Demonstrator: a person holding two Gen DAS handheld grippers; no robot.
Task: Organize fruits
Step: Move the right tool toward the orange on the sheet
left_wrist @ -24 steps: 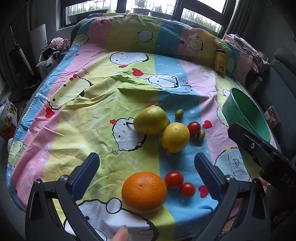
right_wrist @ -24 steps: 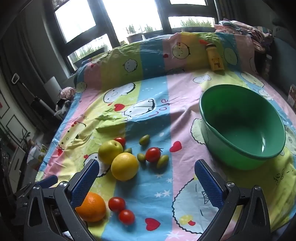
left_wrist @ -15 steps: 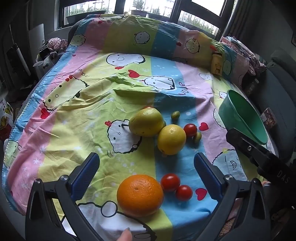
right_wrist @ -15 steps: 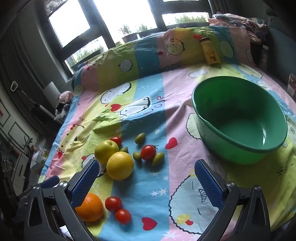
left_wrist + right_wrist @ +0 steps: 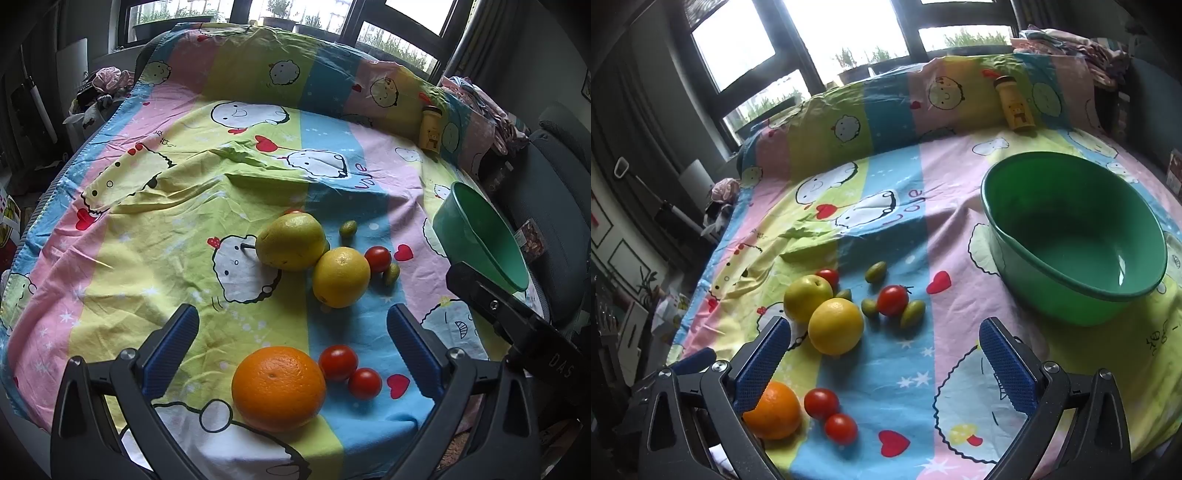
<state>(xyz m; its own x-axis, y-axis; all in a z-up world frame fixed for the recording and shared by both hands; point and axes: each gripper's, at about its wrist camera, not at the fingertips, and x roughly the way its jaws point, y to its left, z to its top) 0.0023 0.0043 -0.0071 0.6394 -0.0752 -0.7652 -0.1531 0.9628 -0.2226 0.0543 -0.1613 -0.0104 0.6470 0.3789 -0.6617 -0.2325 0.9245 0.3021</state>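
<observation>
Setting: a table draped in a striped cartoon-print cloth [image 5: 207, 192] stood before dark-framed windows [image 5: 827, 40]; daylight entered from behind.

Left wrist view
Left gripper [image 5: 291, 339]: blue-padded fingers [image 5: 173, 343] were spread wide and held nothing, poised above the near edge of the cloth.
Orange [image 5: 279, 384]: lay between the spread fingers at the near edge, touched by neither.
Near tomatoes: two red tomatoes [image 5: 349, 371] lay just right of the orange, touching each other.
Central cluster: a yellow-green pear-like fruit [image 5: 291, 242] touched a yellow citrus [image 5: 341, 277]; a third tomato [image 5: 377, 259] sat at the citrus's right, with a small green fruit [image 5: 390, 274] beside it and another [image 5: 348, 227] farther back.
Bowl: the green bowl [image 5: 461, 229] stood at the right, well apart from the fruit.
Bottle: a yellow bottle [image 5: 430, 129] stood upright at the raised far fold of the cloth.
Right gripper: its black body [image 5: 517, 328] crossed the right edge.

Right wrist view
Right gripper [image 5: 884, 354]: fingers were likewise spread wide, holding nothing, above the cloth between fruit and bowl.
Bowl [image 5: 1027, 236]: lay ahead and to the right.
Fruit: the orange [image 5: 774, 410] was partly hidden behind the left finger [image 5: 762, 369]; all other fruit lay on the cloth left of the bowl.
</observation>
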